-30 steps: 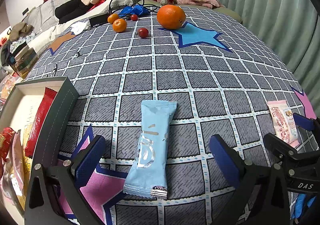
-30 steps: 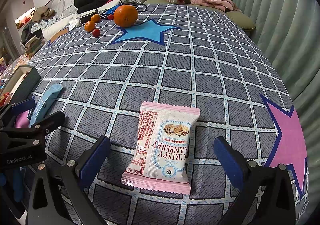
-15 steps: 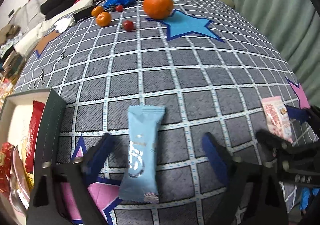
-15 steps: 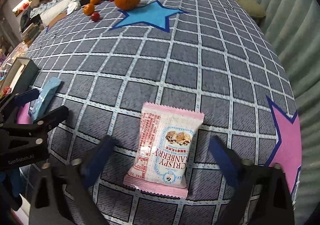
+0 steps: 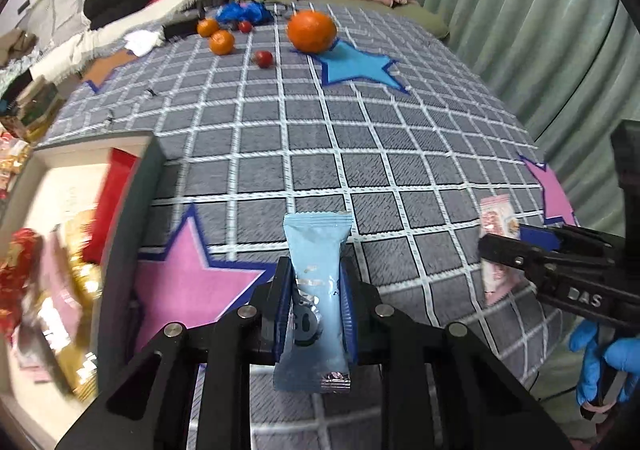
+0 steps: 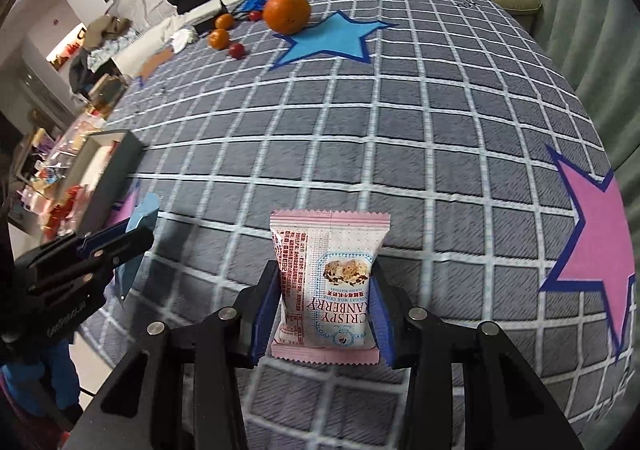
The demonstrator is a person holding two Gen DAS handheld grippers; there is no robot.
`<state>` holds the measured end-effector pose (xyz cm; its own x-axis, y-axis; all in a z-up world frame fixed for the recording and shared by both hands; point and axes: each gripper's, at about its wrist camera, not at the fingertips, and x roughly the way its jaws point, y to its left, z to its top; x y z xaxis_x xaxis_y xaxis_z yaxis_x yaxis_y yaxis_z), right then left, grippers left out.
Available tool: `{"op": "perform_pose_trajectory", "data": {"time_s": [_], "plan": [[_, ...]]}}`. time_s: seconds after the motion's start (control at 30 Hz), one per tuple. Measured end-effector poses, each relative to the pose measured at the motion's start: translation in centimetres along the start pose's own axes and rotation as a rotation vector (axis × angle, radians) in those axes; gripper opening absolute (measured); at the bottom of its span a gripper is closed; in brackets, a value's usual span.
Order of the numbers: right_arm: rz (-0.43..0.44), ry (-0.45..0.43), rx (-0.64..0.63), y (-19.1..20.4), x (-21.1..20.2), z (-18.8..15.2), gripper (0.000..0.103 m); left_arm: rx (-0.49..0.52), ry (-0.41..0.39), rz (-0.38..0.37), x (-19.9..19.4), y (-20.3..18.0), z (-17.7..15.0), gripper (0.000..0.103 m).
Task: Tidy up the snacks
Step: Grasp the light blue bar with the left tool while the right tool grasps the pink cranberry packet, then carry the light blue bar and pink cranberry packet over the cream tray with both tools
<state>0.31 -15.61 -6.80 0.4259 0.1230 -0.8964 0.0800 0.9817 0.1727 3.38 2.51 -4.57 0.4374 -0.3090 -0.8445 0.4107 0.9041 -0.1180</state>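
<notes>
Blue snack packet and pink cranberry packet (both lengthwise, claw-pinched).

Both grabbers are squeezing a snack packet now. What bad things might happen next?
1. The left gripper, its jaws closing, pinches the slim light-blue foil packet by its edges; the glossy wrapper might slip out.
2. The right gripper, also closing, squeezes the pink-and-white cranberry crisp packet; the crisps inside may get crushed.
3. The dark-walled box on the left already looks crowded with snacks, so a new packet could catch on its wall.
</notes>
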Motion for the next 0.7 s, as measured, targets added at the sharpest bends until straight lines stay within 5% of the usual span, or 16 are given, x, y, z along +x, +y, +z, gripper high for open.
{"op": "perform_pose_trajectory", "data": {"time_s": [0.3,0.7], "plan": [[0.062,-0.04,-0.081,5.8,-2.1,0.7,0.044,-0.082,-0.122,0.044,-6.5,4.6,-1.1,0.025],[0.186,-0.019,-0.27,17.6,-1.1,3.3,0.044,-0.224,-0.163,0.181,-10.6,14.2,-4.0,0.025]]}}
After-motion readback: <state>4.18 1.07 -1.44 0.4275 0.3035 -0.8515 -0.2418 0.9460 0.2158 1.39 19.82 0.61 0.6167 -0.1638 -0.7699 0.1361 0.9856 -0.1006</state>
